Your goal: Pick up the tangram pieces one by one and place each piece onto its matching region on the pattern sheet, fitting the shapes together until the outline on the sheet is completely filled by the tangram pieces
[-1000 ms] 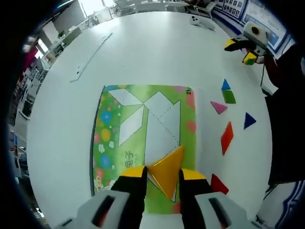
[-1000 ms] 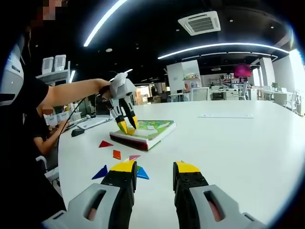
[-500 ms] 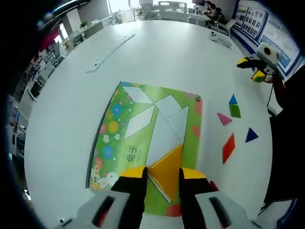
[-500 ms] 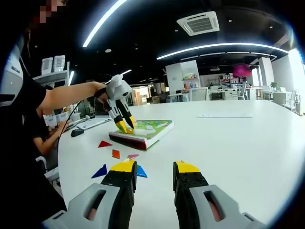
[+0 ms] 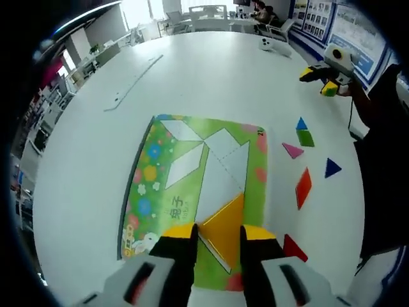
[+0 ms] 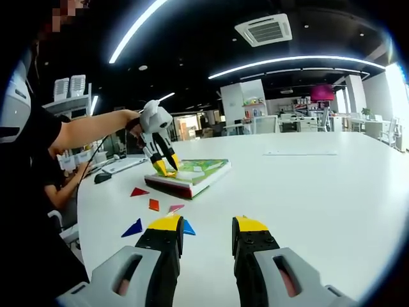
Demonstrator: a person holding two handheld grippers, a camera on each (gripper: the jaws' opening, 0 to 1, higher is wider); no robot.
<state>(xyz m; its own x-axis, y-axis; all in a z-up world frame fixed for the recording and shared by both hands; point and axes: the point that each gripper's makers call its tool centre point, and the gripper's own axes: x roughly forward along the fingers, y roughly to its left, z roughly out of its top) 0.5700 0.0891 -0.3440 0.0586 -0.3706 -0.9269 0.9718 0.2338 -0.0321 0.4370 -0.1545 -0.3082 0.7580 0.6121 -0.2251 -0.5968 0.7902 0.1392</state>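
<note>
A: How much is done?

B: One yellow triangle (image 5: 225, 228) is held between the jaws of the left gripper (image 5: 218, 231), low over its region of the pattern sheet (image 5: 148, 173); the white outline beyond is unfilled.

A: And what is left?

B: Six pieces lie loose: red triangle (image 5: 293, 247), orange parallelogram (image 5: 303, 187), blue triangle (image 5: 331, 167) and others. The right gripper (image 6: 208, 226) is parted, empty.

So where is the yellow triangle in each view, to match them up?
Left gripper view: the yellow triangle sits low at centre, between the left tongs, on the sheet's near edge.
Right gripper view: it is a small yellow patch left of centre, at the tips of the left tongs, on the sheet's near corner.
Shared landmark: the green pattern sheet.
</note>
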